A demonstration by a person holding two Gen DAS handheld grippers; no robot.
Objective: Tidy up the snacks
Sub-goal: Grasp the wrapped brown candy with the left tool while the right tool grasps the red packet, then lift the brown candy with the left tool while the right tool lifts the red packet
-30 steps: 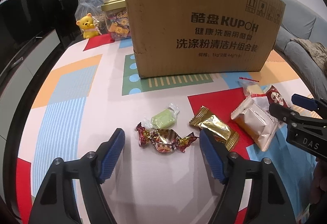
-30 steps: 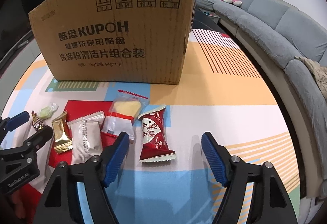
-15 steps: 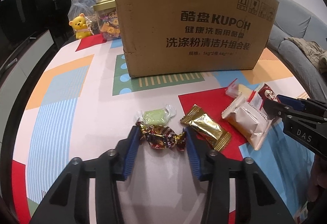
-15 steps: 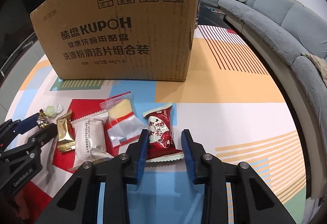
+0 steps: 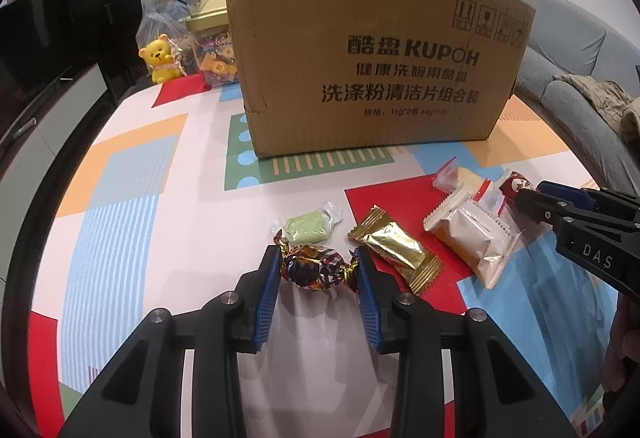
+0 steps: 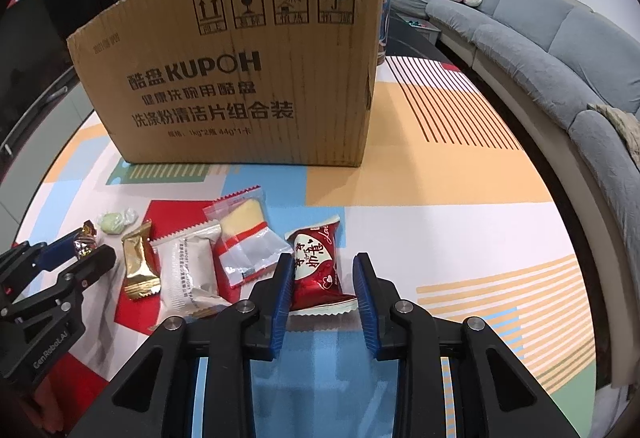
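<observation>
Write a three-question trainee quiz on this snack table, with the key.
1. Multiple choice: what lies between the fingers of the left gripper?
A. the foil twist-wrapped candy
B. the gold packet
C. the green candy

2. True or false: the red heart-print packet sits between the fingers of the right gripper.

3. Fill in: the snacks lie on the table in front of a large ____ box.

Key: 1 A. 2 true. 3 cardboard.
</observation>
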